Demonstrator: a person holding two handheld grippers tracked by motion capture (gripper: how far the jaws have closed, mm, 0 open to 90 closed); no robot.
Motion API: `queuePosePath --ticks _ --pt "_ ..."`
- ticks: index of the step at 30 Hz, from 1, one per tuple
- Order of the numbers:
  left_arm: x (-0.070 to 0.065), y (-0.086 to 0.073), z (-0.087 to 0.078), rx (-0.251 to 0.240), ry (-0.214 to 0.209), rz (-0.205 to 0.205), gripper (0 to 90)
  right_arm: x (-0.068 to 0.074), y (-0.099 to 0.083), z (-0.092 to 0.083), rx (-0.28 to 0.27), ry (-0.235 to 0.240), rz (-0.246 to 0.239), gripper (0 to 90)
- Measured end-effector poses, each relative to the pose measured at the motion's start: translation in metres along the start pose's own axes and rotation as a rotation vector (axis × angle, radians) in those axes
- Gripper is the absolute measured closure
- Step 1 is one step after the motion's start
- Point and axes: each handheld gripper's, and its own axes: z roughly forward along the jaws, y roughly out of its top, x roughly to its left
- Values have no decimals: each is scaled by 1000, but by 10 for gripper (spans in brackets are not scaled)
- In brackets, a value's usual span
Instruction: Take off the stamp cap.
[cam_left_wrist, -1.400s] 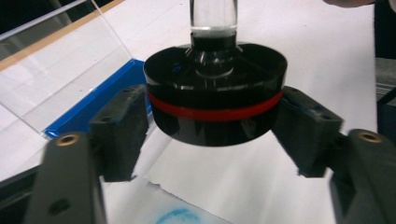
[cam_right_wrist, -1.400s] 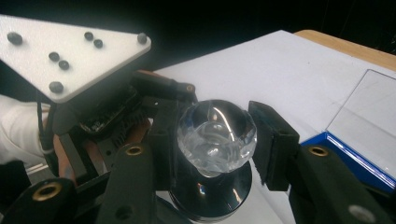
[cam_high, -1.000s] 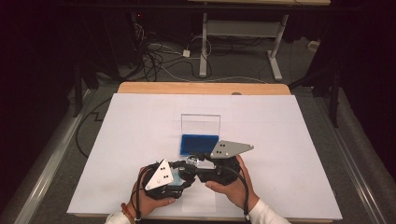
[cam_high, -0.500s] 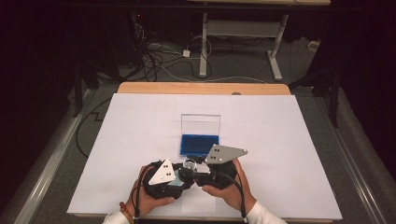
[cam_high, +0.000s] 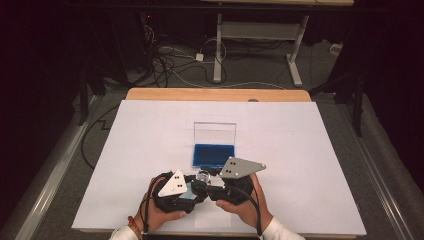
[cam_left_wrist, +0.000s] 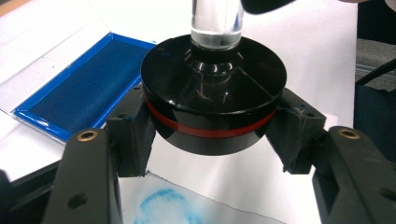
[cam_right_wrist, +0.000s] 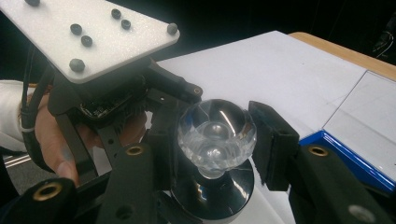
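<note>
You have one stamp (cam_left_wrist: 212, 93) on the go: your left gripper (cam_left_wrist: 212, 154) is clamped on its black disc base and your right gripper (cam_right_wrist: 217, 140) is clenched on its clear knob, just above the white sheet (cam_high: 300, 150) at the desk's (cam_high: 215, 94) 6 o'clock edge. One blue ink pad (cam_high: 214, 155), lid open, sits just beyond at 12 o'clock. One blue ring print (cam_left_wrist: 163, 207) lies below the stamp.
</note>
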Motion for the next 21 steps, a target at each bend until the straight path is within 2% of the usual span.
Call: queuePosePath --ticks 12,13,14,15,16,17,19,20,21 --pt "1 -1 1 4 -12 -6 370 1 -2 0 0 -9 -1 570" --pt "2 -1 1 10 -7 -17 371 1 -2 0 1 -11 1 570" --pt "8 -4 0 7 -8 -70 372 1 -3 0 -6 -9 0 570" --pt "16 -9 -1 5 15 -115 372 2 -2 -3 -19 -19 -18 570" --pt "21 -13 -5 -10 30 -138 371 3 1 -7 -39 0 -21 570" --pt "23 -13 -9 -15 30 -131 371 5 5 -11 -52 11 -26 570" --pt "23 -10 -15 -39 46 -123 371 7 10 -19 -76 -10 -46 570" --pt "22 -9 -16 -41 47 -116 371 5 11 -21 -87 -11 -41 570" --pt "21 -8 -15 -26 64 -91 371 4 11 -22 -82 -16 -37 570"
